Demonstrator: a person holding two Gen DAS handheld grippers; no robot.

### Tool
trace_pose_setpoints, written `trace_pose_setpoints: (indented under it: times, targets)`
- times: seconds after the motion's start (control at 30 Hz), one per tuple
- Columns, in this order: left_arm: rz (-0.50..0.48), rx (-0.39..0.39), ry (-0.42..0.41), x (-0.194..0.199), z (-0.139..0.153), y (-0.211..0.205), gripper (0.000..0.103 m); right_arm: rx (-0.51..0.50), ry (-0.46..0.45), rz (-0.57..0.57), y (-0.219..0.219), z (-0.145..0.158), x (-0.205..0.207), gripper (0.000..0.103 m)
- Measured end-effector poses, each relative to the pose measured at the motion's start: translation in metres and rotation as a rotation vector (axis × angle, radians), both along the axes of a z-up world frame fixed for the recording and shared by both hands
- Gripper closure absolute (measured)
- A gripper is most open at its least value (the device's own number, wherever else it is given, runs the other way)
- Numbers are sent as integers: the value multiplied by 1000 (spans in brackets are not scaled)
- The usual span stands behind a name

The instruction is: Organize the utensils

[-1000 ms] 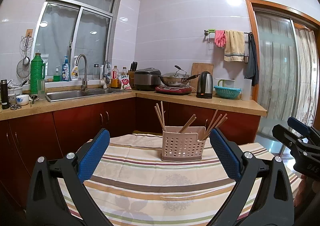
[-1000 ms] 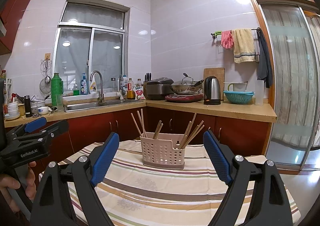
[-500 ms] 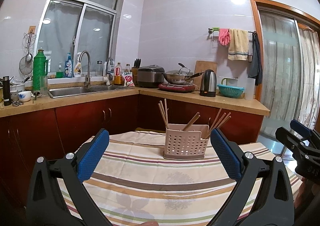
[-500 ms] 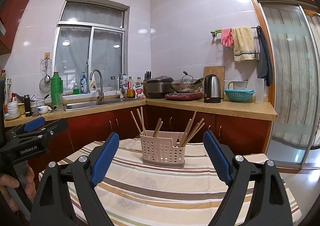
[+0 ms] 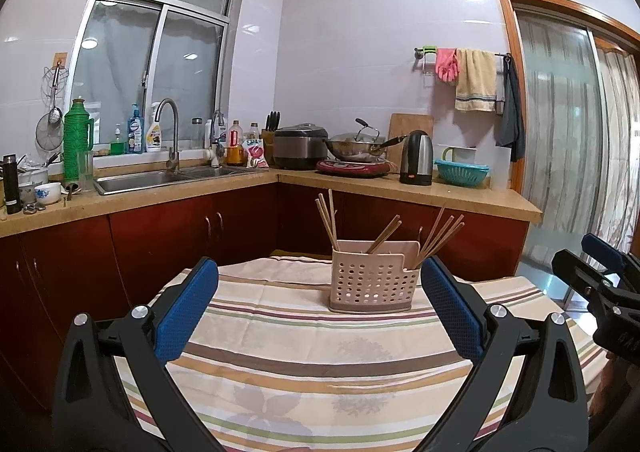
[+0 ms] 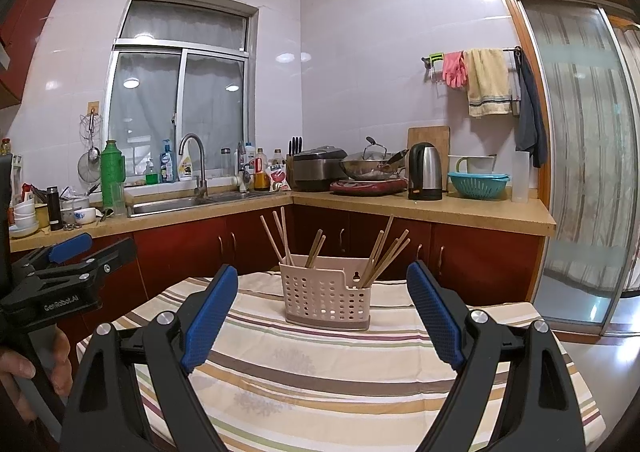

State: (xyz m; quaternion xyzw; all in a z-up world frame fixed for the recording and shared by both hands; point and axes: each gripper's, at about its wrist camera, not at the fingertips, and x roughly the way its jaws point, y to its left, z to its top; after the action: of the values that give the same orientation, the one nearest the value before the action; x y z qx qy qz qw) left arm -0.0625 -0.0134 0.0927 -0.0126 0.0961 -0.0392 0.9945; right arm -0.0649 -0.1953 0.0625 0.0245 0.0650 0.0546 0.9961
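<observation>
1. Left wrist view. Left gripper (image 5: 319,294) held over a table under a striped tablecloth (image 5: 304,364); jaws stand wide apart, nothing between the blue pads (image 5: 186,308).
2. Pink perforated utensil caddy (image 5: 372,280) at 12 o'clock, slightly toward 1, upright on the cloth beyond the pads. Its right edge sits just beside the right pad in this view; whether they touch, cannot tell.
3. Wooden chopsticks (image 5: 329,218) stand tilted in the caddy in three bunches: left, middle, right.
4. Right gripper (image 5: 600,272) at 3 o'clock, over the table's right edge, well clear of the caddy.
5. Behind, 9 to 2 o'clock: counter (image 5: 400,190) with sink (image 5: 160,178), green thermos (image 5: 76,140), rice cooker (image 5: 300,146), wok (image 5: 354,146), kettle (image 5: 416,156), teal colander (image 5: 462,172). Nothing lies on the cloth between gripper and caddy.
6. Right wrist view. Right gripper (image 6: 322,312) also gapes wide and empty, caddy (image 6: 326,292) dead ahead at 12 o'clock, between the pads in line of sight but farther off, apart from both.
7. Chopsticks (image 6: 276,236) lean left and right out of the compartments.
8. At 9 o'clock: left gripper (image 6: 76,252), jaws parted, with a hand (image 6: 24,368) on its handle.
9. Towel rail (image 6: 480,52) at 1 o'clock; sliding glass door (image 6: 580,172) at 3.
</observation>
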Motion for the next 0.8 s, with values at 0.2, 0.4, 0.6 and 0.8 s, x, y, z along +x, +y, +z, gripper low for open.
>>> trace_pose_setpoints:
  times: [0.2,0.4,0.6,0.8]
  targets:
    - [-2,-7,36,10,-8,-1,4,-1,17,-1,-1,-4,5,19]
    - [-8,0,71,21,-18,-3,4,1,34,-1,0,-8,9,19]
    - [13,-24,59,27,-27,-2,4,4,55,-1,-2,-13,16,19]
    - [-1,18,56,39,-31,-8,4,8,85,-1,-4,-20,25,19]
